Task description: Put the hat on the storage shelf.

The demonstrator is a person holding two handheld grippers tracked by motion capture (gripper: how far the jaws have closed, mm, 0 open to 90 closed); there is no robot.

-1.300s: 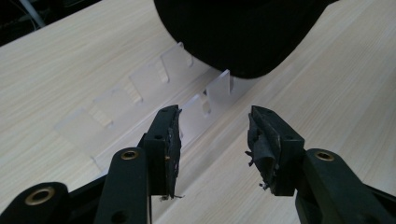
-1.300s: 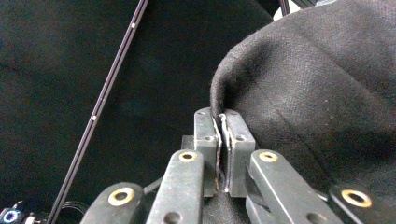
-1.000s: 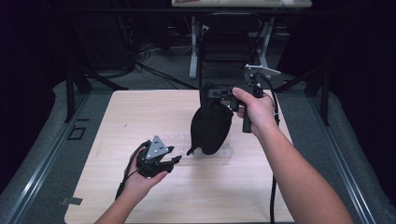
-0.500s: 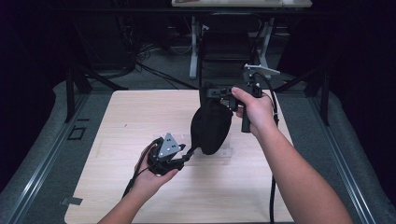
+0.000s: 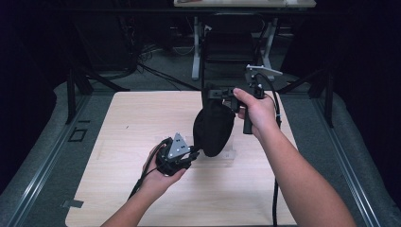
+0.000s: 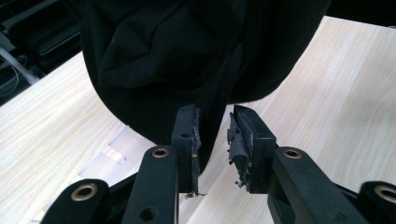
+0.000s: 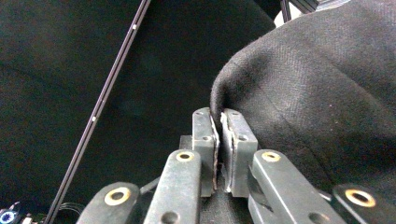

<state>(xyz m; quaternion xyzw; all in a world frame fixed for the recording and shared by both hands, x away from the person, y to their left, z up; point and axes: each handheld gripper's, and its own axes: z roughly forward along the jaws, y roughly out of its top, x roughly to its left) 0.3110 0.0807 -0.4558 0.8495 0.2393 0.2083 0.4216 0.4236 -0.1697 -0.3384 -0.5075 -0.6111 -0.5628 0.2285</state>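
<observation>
A black cloth [image 5: 213, 127] hangs above the light wooden table [image 5: 137, 118], its lower end close to the tabletop. My right gripper [image 5: 211, 92], held in a hand at the back, is shut on the cloth's top edge; in the right gripper view its pads [image 7: 205, 135] pinch the cloth's hem [image 7: 317, 93]. My left gripper [image 5: 195, 152] points at the cloth's bottom edge. In the left gripper view a fold of the cloth [image 6: 177, 56] hangs between its jaws [image 6: 215, 123], which have just been closing. A gap remains beside the right pad [image 6: 240, 135].
A small clear plastic piece [image 5: 230, 154] lies flat on the table under the cloth, also seen as a clear strip [image 6: 114, 149] in the left gripper view. A dark chair [image 5: 231, 42] and desk legs [image 5: 195, 47] stand beyond the far edge. Black cables trail from both grippers.
My left gripper has moved right and slightly up to the cloth's lower edge, and its jaws have narrowed around a fold. The right hand has kept still with the cloth.
</observation>
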